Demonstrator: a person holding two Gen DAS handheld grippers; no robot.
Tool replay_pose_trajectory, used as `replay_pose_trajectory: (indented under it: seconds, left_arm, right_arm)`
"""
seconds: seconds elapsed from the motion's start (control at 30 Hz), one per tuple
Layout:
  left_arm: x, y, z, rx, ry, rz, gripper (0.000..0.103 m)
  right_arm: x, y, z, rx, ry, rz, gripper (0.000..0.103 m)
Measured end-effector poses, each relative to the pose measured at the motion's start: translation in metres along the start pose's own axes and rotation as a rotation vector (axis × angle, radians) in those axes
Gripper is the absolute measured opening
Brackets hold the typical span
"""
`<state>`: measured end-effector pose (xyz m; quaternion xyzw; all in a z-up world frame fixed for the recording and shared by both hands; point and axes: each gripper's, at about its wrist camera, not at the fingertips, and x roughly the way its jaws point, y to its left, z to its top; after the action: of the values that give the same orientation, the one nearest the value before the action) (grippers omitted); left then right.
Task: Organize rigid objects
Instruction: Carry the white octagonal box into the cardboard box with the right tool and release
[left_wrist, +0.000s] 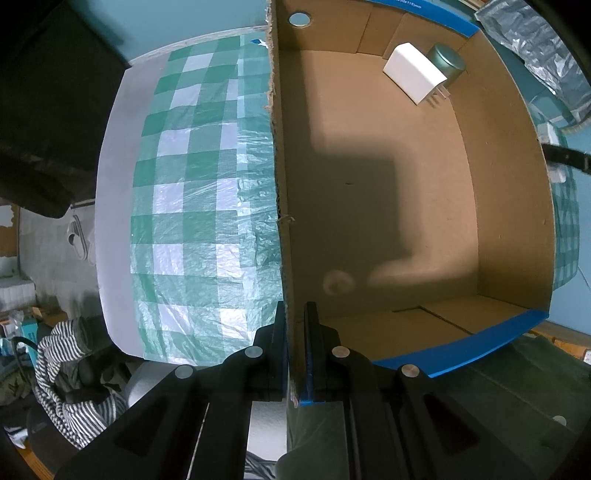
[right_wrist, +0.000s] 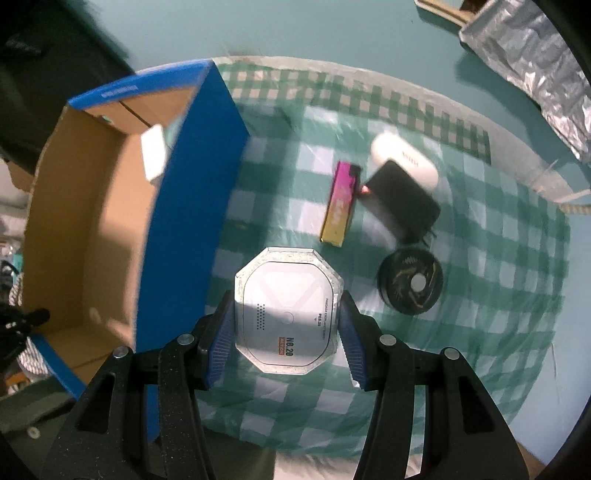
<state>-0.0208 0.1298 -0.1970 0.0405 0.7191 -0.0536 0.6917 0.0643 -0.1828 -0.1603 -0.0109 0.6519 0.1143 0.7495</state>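
Observation:
My left gripper (left_wrist: 294, 350) is shut on the left wall of a blue cardboard box (left_wrist: 280, 184). Inside the box, at its far end, lie a white plug adapter (left_wrist: 413, 72) and a grey-green tin (left_wrist: 448, 64). My right gripper (right_wrist: 288, 332) is shut on a silver octagonal case (right_wrist: 288, 310) and holds it above the green checked tablecloth (right_wrist: 480, 295), to the right of the box (right_wrist: 184, 206). On the cloth beyond lie a pink and yellow bar (right_wrist: 341, 203), a black charger (right_wrist: 402, 201), a white oval case (right_wrist: 404, 158) and a black round fan (right_wrist: 410, 280).
A crinkled silver foil bag (right_wrist: 528, 59) lies at the far right on the teal surface. Striped cloth (left_wrist: 70, 384) and clutter lie on the floor at the left, below the table edge. A dark chair back (left_wrist: 48, 103) stands at the far left.

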Motion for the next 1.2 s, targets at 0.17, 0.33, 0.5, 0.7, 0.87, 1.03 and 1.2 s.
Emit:
replay_pose_trajectory:
  seconds: [0.17,0.33,0.5,0.7,0.87,1.03,1.2]
  left_arm:
    - [-0.001,0.001,0.001,-0.004,-0.006,-0.004,0.007]
    - [-0.002,0.001,0.003,-0.011,-0.009,-0.006,0.007]
    - [-0.003,0.002,0.002,-0.012,-0.01,-0.009,0.007]
    - [-0.003,0.002,0.001,-0.014,-0.013,-0.01,0.007]
    - [-0.003,0.002,-0.001,-0.013,-0.017,-0.006,0.007]
    - [-0.002,0.004,-0.001,-0.018,-0.019,-0.005,0.007]
    - [-0.002,0.006,0.0,-0.026,-0.022,-0.004,0.007]
  right_arm:
    - [-0.022,0.014,0.009,-0.031,-0.022,0.001,0.053]
    - [-0.028,0.02,0.021,-0.074,-0.042,0.012,0.053]
    - [-0.036,0.039,0.032,-0.134,-0.058,0.024,0.053]
    - [-0.039,0.07,0.047,-0.231,-0.073,0.043,0.053]
    - [-0.031,0.096,0.056,-0.31,-0.069,0.057,0.053]
    - [-0.011,0.114,0.057,-0.372,-0.034,0.051,0.053]
    - [0.013,0.124,0.057,-0.42,0.016,0.032,0.053]
